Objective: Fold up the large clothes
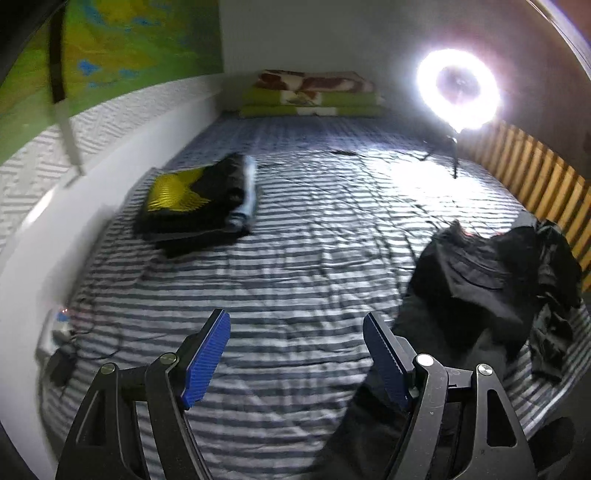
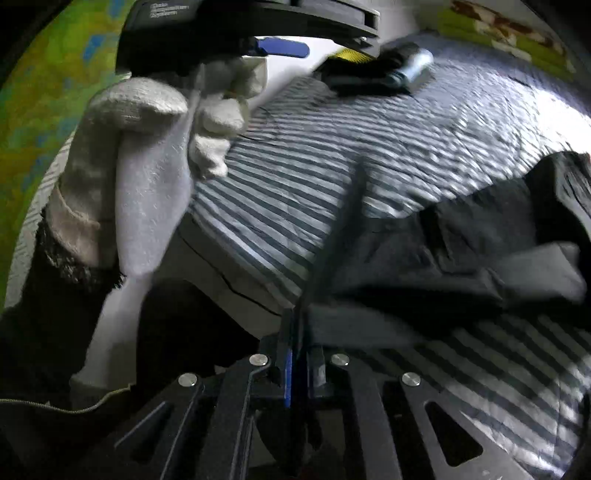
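A dark crumpled garment (image 1: 487,273) lies heaped on the right side of the striped bed (image 1: 295,236); a dark stretch of it runs down toward my right finger. My left gripper (image 1: 297,332) hovers open above the bedding, its blue pads (image 1: 207,362) holding nothing. In the right wrist view my right gripper (image 2: 295,332) is shut on an edge of the dark garment (image 2: 461,258), which stretches taut up and away from the pinched fingers. A hand in a white glove (image 2: 147,166) holds the other gripper's black body (image 2: 240,33) at the upper left.
A folded stack of black and yellow clothes with a light blue roll (image 1: 199,199) sits at the bed's left. Folded blankets (image 1: 310,96) lie at the far end. A bright ring light (image 1: 458,88) stands on a tripod at right, by a wooden slatted rail (image 1: 535,184). Cables and a power strip (image 1: 59,343) lie at near left.
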A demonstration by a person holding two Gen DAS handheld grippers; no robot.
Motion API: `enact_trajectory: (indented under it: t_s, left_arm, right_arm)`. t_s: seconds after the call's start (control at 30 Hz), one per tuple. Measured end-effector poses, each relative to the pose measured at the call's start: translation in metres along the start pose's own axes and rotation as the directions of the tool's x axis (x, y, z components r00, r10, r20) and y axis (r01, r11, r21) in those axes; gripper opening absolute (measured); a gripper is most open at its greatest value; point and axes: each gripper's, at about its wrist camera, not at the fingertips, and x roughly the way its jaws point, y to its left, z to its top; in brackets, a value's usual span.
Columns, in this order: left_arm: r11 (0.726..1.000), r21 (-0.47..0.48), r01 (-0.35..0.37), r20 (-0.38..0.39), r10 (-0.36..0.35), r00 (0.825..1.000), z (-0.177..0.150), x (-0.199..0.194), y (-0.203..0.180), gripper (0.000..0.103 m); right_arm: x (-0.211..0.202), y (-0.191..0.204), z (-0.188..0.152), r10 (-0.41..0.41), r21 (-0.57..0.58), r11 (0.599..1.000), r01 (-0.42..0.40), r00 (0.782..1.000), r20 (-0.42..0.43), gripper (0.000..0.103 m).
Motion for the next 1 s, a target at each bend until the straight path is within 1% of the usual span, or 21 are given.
enact_trajectory:
  t_s: [0.03,0.07,0.1,0.13,0.2,0.23,0.27,0.33,0.37,0.4,0.43,0.47,0.5,0.53,0.63,0.67,0.73,0.77,0.87,0.93,1.0]
  left_arm:
    - [1.000,0.017,0.016,-0.007,-0.016,1.000,0.004,0.008,-0.009,0.078]
    - [0.998,0.037,0.043,-0.011,-0.043,0.999,0.008,0.017,-0.021,0.078]
    - [0.996,0.059,0.071,-0.018,-0.070,0.997,0.011,0.026,-0.034,0.078]
    - [0.993,0.077,0.089,-0.028,-0.087,0.996,0.015,0.035,-0.045,0.078]
    - [0.984,0.121,0.131,-0.045,-0.127,0.991,0.022,0.055,-0.071,0.078]
    - [0.977,0.137,0.162,-0.055,-0.156,0.986,0.028,0.067,-0.085,0.078]
    - [0.972,0.148,0.181,-0.065,-0.173,0.983,0.033,0.078,-0.097,0.078]
    - [0.964,0.166,0.208,-0.084,-0.197,0.977,0.042,0.101,-0.121,0.078]
    - [0.960,0.181,0.214,-0.090,-0.201,0.976,0.047,0.112,-0.133,0.078]
    - [0.957,0.195,0.216,-0.094,-0.200,0.975,0.050,0.122,-0.145,0.078]
    - [0.952,0.212,0.222,-0.100,-0.205,0.974,0.055,0.133,-0.158,0.078]
    - [0.945,0.227,0.234,-0.108,-0.214,0.971,0.059,0.142,-0.169,0.078]
    - [0.940,0.240,0.244,-0.117,-0.222,0.968,0.062,0.151,-0.178,0.078]
    - [0.934,0.257,0.250,-0.126,-0.224,0.966,0.068,0.165,-0.192,0.078]
    - [0.930,0.262,0.259,-0.140,-0.229,0.963,0.081,0.192,-0.208,0.079]
    - [0.928,0.250,0.275,-0.155,-0.242,0.958,0.085,0.202,-0.211,0.079]
    - [0.931,0.216,0.294,-0.188,-0.256,0.948,0.092,0.224,-0.215,0.079]
    - [0.933,0.206,0.295,-0.199,-0.256,0.946,0.093,0.233,-0.215,0.079]
    - [0.924,0.183,0.337,-0.247,-0.288,0.925,0.097,0.259,-0.220,0.079]
    - [0.916,0.172,0.362,-0.262,-0.312,0.913,0.098,0.269,-0.224,0.079]
    - [0.907,0.164,0.388,-0.266,-0.338,0.903,0.099,0.275,-0.228,0.078]
  right_arm:
    - [-0.007,-0.008,0.001,-0.009,0.014,1.000,0.009,1.000,0.011,0.023]
    - [-0.021,-0.028,0.005,-0.046,0.047,0.998,0.044,0.998,0.046,0.031]
    - [-0.033,-0.042,0.007,-0.070,0.070,0.995,0.065,0.995,0.076,0.044]
    - [-0.048,-0.057,0.005,-0.093,0.097,0.992,0.082,0.989,0.111,0.049]
    - [-0.085,-0.097,0.005,-0.162,0.177,0.976,0.130,0.970,0.180,0.050]
    - [-0.104,-0.123,0.003,-0.207,0.235,0.960,0.156,0.955,0.212,0.050]
    - [-0.125,-0.151,0.001,-0.259,0.302,0.936,0.181,0.935,0.244,0.050]
    - [-0.151,-0.199,-0.001,-0.360,0.396,0.887,0.238,0.893,0.271,0.050]
    - [-0.164,-0.233,-0.002,-0.441,0.455,0.841,0.292,0.858,0.265,0.050]
    - [-0.169,-0.255,0.001,-0.481,0.482,0.815,0.321,0.839,0.255,0.050]
    - [-0.175,-0.275,0.002,-0.507,0.496,0.798,0.343,0.827,0.244,0.050]
    - [-0.175,-0.302,0.008,-0.552,0.509,0.766,0.392,0.806,0.211,0.050]
    - [-0.174,-0.321,0.013,-0.581,0.514,0.745,0.425,0.792,0.187,0.050]
    - [-0.170,-0.339,0.020,-0.586,0.504,0.743,0.440,0.792,0.172,0.050]
    - [-0.155,-0.370,0.034,-0.572,0.478,0.756,0.448,0.806,0.148,0.050]
    - [-0.150,-0.376,0.038,-0.554,0.467,0.771,0.433,0.817,0.158,0.050]
    - [-0.141,-0.386,0.049,-0.507,0.447,0.804,0.392,0.844,0.174,0.056]
    - [-0.136,-0.385,0.054,-0.493,0.438,0.815,0.380,0.852,0.177,0.057]
    - [-0.121,-0.390,0.072,-0.471,0.402,0.835,0.376,0.866,0.169,0.063]
    - [-0.107,-0.401,0.085,-0.462,0.380,0.843,0.380,0.874,0.152,0.067]
    - [-0.097,-0.411,0.089,-0.455,0.378,0.845,0.379,0.880,0.135,0.067]
